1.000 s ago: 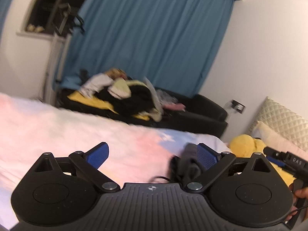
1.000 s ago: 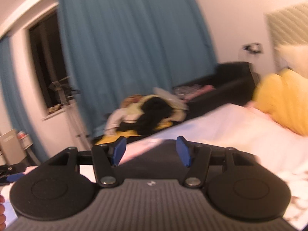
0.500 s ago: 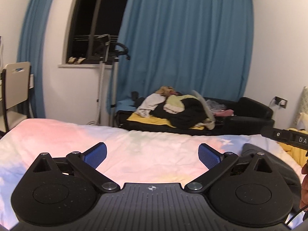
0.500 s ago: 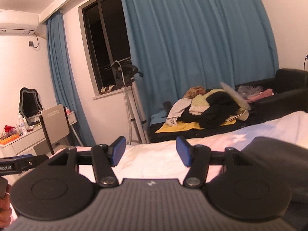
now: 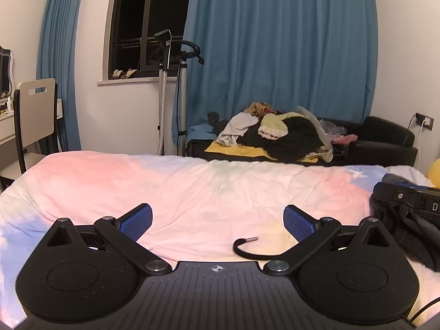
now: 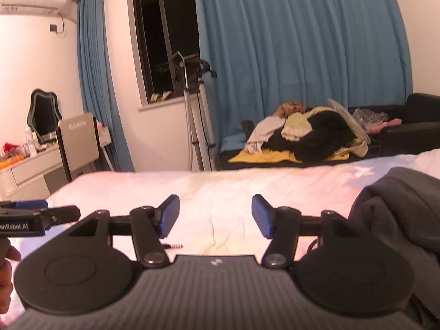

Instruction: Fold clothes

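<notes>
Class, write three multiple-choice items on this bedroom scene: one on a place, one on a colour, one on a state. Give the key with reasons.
1. Where does the dark garment lie?
A. on the bed
B. on the chair
C. on the windowsill

2. What colour are the curtains?
A. red
B. blue
C. white

3. How do the left claw and right claw stand?
A. both open, empty
B. both shut on cloth
C. one holds a cable

Key: 1 A, it rests on the pastel cover; 2 B, blue folds flank the window; 3 A, bare bedding shows between the pads.
</notes>
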